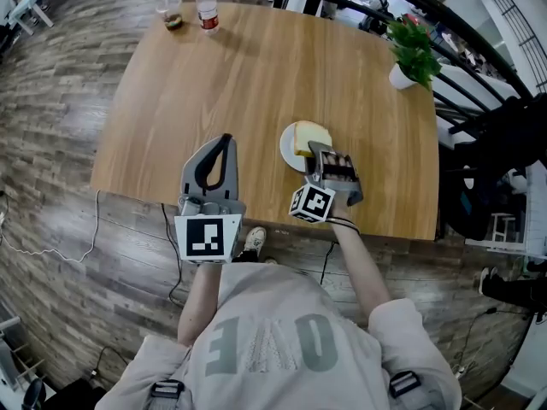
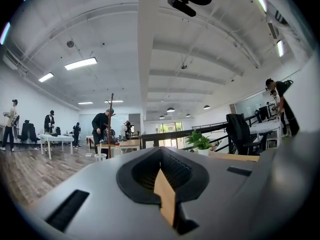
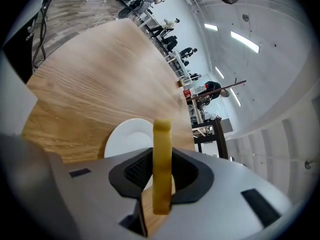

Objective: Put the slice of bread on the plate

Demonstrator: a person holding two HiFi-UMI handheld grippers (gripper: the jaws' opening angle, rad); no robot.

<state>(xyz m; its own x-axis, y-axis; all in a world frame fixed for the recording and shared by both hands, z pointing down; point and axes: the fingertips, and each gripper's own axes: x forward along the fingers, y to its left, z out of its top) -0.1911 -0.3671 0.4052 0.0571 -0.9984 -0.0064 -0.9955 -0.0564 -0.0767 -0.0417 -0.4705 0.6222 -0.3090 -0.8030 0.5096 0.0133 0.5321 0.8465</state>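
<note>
My right gripper (image 1: 318,149) is shut on the slice of bread (image 1: 311,135), a pale yellow slice that hangs over the white plate (image 1: 289,146) near the table's front edge. Seen from the right gripper view, the bread (image 3: 161,134) stands edge-on between the jaws of my right gripper (image 3: 162,170), with the plate (image 3: 125,136) just beyond and below. To the left of the plate, my left gripper (image 1: 226,139) is held above the table's front edge, pointing level, jaws together and nothing in them. The left gripper view shows my left gripper (image 2: 160,153) against the room beyond.
A water bottle (image 1: 206,8) and a glass cup (image 1: 173,13) stand at the far left of the wooden table (image 1: 239,75). A potted plant (image 1: 412,54) sits at the far right corner, by a black railing (image 1: 461,49). Several people stand far off in the room.
</note>
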